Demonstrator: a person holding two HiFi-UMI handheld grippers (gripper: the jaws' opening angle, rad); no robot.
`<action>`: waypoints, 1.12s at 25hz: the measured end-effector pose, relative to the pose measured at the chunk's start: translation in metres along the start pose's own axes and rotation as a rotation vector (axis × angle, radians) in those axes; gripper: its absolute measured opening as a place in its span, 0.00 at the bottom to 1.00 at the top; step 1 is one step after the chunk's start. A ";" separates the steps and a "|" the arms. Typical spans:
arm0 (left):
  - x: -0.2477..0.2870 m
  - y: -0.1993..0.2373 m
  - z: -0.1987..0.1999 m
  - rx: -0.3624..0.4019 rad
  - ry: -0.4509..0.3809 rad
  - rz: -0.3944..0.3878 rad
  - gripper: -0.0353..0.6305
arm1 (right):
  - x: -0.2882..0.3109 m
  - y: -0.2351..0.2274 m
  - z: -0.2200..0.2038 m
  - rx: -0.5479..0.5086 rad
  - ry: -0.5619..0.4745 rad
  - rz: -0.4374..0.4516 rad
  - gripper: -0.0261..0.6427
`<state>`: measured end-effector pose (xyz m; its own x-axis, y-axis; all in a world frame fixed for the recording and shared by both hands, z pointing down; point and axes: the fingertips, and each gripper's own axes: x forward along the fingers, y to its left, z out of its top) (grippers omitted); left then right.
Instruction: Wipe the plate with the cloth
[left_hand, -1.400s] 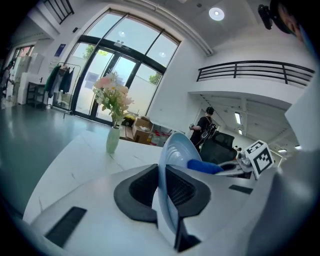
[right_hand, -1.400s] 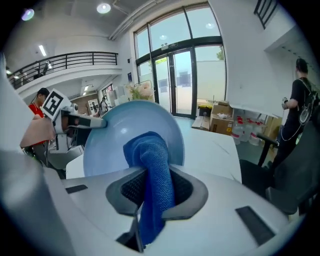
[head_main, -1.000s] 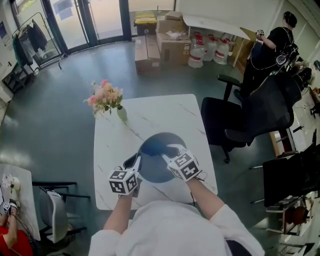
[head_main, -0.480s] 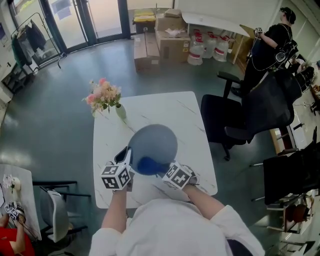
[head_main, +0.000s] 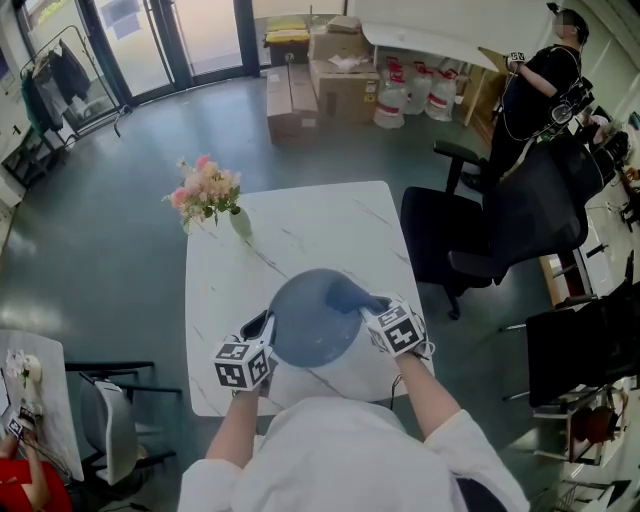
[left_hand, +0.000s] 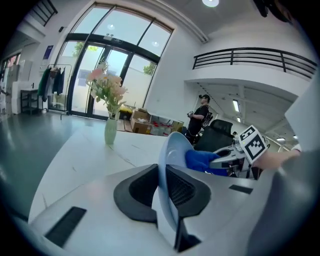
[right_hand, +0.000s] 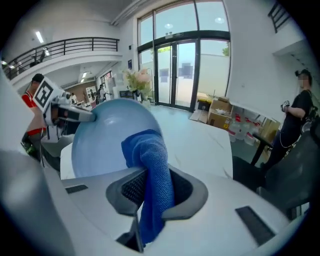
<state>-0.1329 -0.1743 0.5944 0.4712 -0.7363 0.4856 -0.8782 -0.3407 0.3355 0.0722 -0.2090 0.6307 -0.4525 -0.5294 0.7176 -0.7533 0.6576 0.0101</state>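
Note:
A round blue-grey plate (head_main: 312, 320) is held tilted over the white marble table (head_main: 330, 225). My left gripper (head_main: 266, 327) is shut on the plate's left rim; in the left gripper view the plate (left_hand: 172, 160) runs edge-on between the left gripper's (left_hand: 162, 186) pads. My right gripper (head_main: 373, 306) is shut on a blue cloth (head_main: 346, 295), which lies against the plate's upper right part. In the right gripper view the cloth (right_hand: 150, 160) hangs from the right gripper (right_hand: 150, 192) and presses on the plate's face (right_hand: 102, 137).
A vase of pink flowers (head_main: 212, 195) stands at the table's far left corner. Black office chairs (head_main: 470, 240) are close on the right. Cardboard boxes (head_main: 320, 80) and a person (head_main: 535, 90) are farther back.
The right gripper has carried the cloth from the plate's lower middle to its upper right edge. The plate and left gripper have shifted slightly toward me.

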 end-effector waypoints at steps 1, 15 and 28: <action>0.001 -0.003 -0.004 -0.015 0.006 -0.009 0.12 | -0.003 -0.004 0.007 0.014 -0.027 -0.008 0.17; 0.006 0.001 -0.011 -0.175 -0.012 -0.034 0.12 | -0.013 0.029 0.072 0.054 -0.267 0.110 0.17; 0.018 0.034 -0.015 -0.380 -0.048 -0.001 0.12 | -0.068 0.023 0.102 0.217 -0.543 0.204 0.17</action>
<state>-0.1527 -0.1909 0.6265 0.4599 -0.7656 0.4498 -0.7805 -0.1071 0.6159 0.0369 -0.2121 0.5109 -0.7332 -0.6391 0.2322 -0.6798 0.6809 -0.2725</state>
